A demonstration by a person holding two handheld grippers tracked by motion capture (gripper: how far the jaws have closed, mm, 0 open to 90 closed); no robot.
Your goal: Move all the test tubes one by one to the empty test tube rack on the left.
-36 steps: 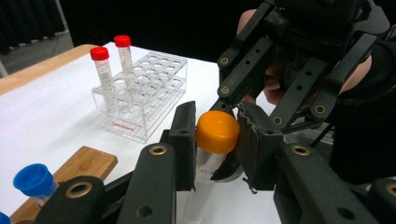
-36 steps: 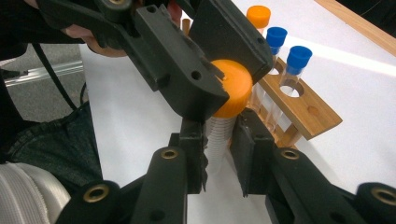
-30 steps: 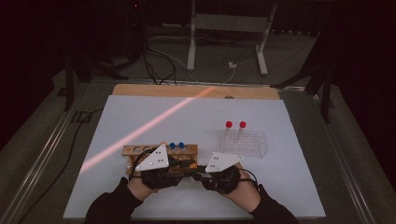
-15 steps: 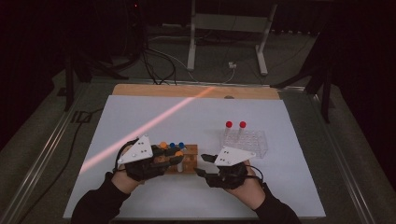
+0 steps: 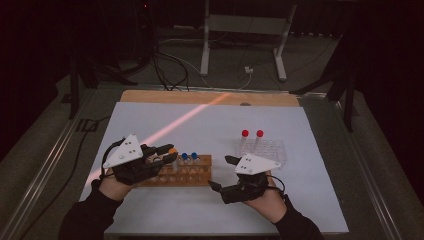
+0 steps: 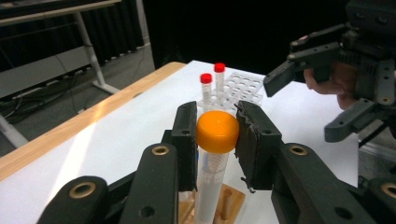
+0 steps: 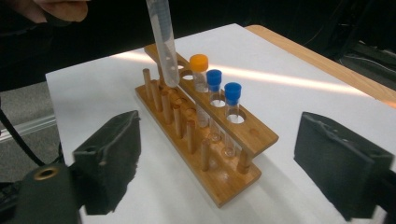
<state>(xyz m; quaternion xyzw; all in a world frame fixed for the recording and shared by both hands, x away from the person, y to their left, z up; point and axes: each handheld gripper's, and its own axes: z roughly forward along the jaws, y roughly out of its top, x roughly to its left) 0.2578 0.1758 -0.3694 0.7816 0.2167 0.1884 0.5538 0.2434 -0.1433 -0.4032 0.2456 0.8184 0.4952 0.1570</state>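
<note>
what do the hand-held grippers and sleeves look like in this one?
Both, the left hand-held gripper and the right hand-held gripper, are black linkage frames with brass-coloured pivot pins, flat black jaw pads with rough edges, and a pale three-cornered top plate. Dark cables trail back. Sleeves are black.

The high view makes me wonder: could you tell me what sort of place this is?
Probably a lab-style recording bench: a white sheet-covered table, a wooden test-tube rack, a clear plastic tube rack, and cables on a dark floor.
</note>
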